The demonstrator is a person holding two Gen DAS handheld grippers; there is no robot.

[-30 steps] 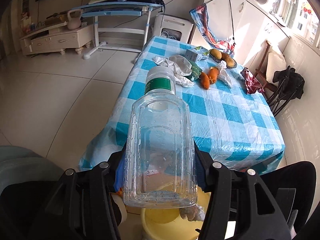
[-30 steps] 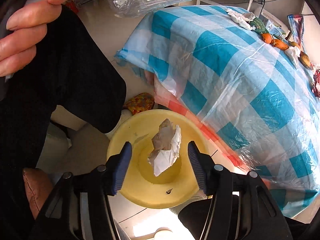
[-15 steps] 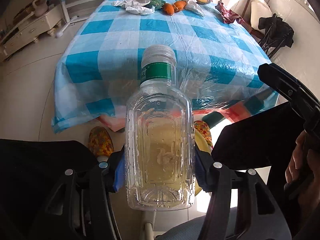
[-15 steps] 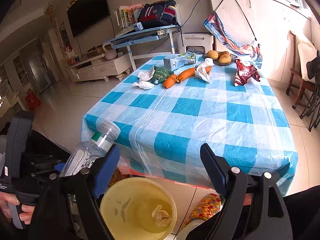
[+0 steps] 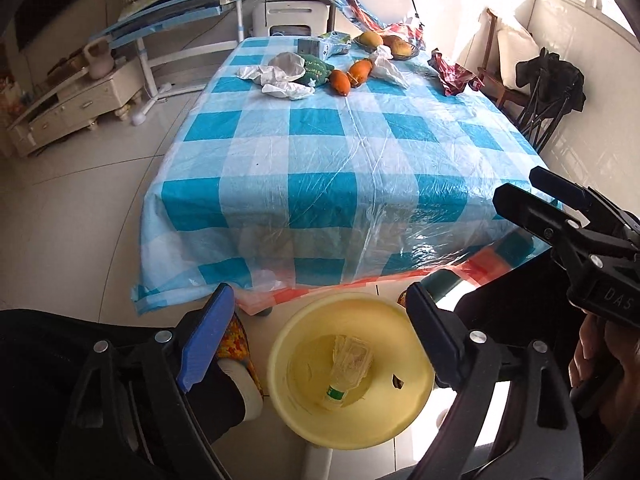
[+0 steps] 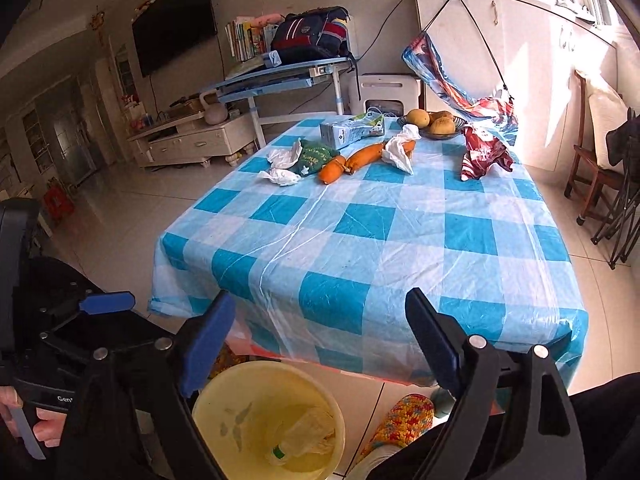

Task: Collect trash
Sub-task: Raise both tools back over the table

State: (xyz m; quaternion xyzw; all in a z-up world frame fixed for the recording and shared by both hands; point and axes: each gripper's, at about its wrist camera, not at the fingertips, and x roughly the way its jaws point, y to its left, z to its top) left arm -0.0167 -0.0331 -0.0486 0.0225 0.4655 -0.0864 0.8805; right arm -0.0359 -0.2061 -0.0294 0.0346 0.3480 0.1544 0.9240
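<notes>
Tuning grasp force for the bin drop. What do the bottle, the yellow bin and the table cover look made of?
Bottle: thin clear plastic, glossy; you see the bin through it, green label band at the neck.
Yellow bin: looks like moulded plastic, smooth, opaque, slightly stained inside.
Table cover: checked blue-white sheet under what seems a clear plastic film; sharp creases and bright glare suggest so.

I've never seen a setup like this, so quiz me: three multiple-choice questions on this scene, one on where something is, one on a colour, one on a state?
1. Where is the plastic bottle?
A. on the table
B. in the bucket
C. between gripper fingers

2. What colour is the bucket?
A. yellow
B. red
C. black

3. How does the left gripper stand?
A. shut on the bottle
B. shut empty
C. open, empty

Answers: 1 B, it lies inside the bucket on the floor; 2 A, its wall is yellow; 3 C, its jaws have just opened and nothing is between them.
</notes>
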